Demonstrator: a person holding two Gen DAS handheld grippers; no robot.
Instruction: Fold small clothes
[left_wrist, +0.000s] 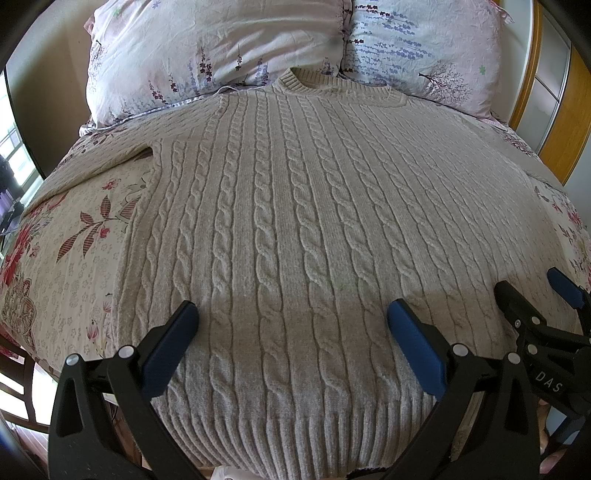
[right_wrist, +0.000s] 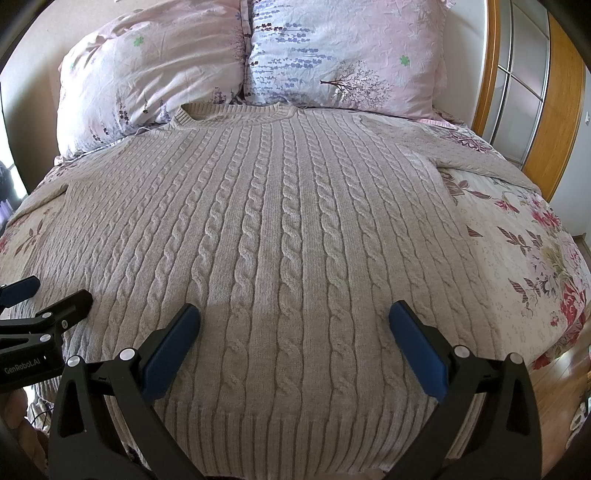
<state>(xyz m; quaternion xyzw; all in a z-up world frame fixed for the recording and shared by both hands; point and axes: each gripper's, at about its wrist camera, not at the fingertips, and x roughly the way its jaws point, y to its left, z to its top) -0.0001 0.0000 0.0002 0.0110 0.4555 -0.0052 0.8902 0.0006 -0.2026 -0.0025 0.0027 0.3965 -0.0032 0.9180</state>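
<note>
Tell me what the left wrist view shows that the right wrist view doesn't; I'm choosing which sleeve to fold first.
Only the left wrist view shows the sweater's left armpit notch with bedspread below it, and a window at the left edge.

Only the right wrist view shows the right sleeve stretched flat toward the wooden headboard frame.

Both show the beige cable-knit sweater lying flat, collar toward two floral pillows, and both grippers open above the hem: left gripper, right gripper.
</note>
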